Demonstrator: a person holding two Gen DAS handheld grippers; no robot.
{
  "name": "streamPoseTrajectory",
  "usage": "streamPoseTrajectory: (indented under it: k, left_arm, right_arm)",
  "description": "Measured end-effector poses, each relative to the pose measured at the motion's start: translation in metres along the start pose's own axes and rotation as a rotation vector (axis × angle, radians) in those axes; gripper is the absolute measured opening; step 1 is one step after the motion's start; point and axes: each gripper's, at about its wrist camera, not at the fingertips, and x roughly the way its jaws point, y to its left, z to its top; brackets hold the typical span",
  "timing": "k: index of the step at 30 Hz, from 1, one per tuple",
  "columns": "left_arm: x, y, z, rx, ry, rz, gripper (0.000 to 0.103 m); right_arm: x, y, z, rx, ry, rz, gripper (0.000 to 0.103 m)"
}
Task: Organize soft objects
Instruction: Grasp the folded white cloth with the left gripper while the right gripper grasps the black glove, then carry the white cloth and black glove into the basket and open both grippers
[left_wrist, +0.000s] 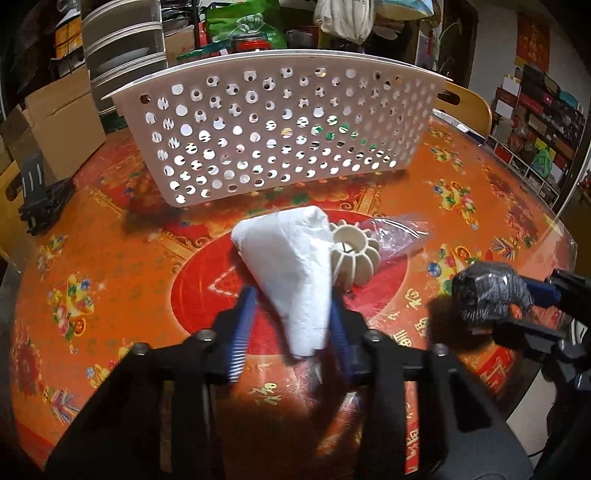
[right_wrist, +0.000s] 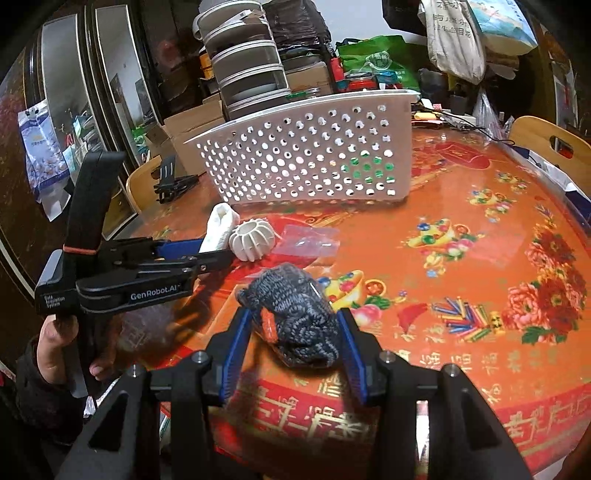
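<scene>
A white folded cloth lies between the blue fingers of my left gripper; the jaws stand wide around it, and only the right finger looks in contact. The cloth also shows in the right wrist view. A dark grey knitted bundle in clear wrap sits between the fingers of my right gripper, which close against its sides; it also shows in the left wrist view. A white perforated basket stands behind on the table, also in the right wrist view.
A cream ribbed plastic ball and a clear plastic bag lie just right of the cloth. A black stand sits at the table's left edge. The round table has an orange-red patterned cover. Boxes and shelves crowd behind.
</scene>
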Motion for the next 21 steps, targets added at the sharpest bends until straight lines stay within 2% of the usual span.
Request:
streamPoseTrajectory:
  k: [2,5,10,21]
  left_arm:
    - [-0.002,0.000,-0.001,-0.003,-0.006,-0.010,0.019]
    - [-0.007,0.001,-0.005,0.000,-0.027,-0.010,0.015]
    - [-0.020,0.004,-0.018,0.008,-0.059,-0.005,0.013]
    - [-0.062,0.033,-0.036,-0.045,-0.129,0.035,0.012]
  right_arm:
    - [-0.001,-0.002,0.000,0.004,-0.003,-0.004,0.047]
    - [-0.004,-0.005,0.001,0.009,-0.008,-0.013,0.047]
    - [-0.008,-0.011,0.003,0.021,-0.016,-0.030,0.047]
    - [-0.008,-0.014,0.010,0.012,-0.027,-0.062,0.047]
